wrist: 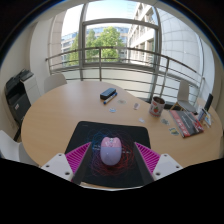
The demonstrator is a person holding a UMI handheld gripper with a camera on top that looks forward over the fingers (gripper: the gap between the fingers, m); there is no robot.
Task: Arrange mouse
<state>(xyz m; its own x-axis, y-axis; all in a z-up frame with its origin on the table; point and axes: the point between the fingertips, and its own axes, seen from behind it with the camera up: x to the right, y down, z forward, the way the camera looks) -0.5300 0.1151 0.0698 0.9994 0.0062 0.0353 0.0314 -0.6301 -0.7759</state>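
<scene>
Gripper (110, 158) held low and level over the near edge of the round worktop (60, 110), pointing across it toward the window. The fingers (77, 157) are spread apart, released; the mouse (110, 151) stands between the pink pads with a gap at each side, resting on a dark mat (110, 132) at the worktop's near edge. The mouse appears light, rigid and smooth-shelled; its domed top is likely slippery, so hold is best taken on the two flat flanks, at mid-length. Toward the far edge lies a small dark box (108, 94); toward the right edge stand a cup (157, 104) and magazines (188, 121).
</scene>
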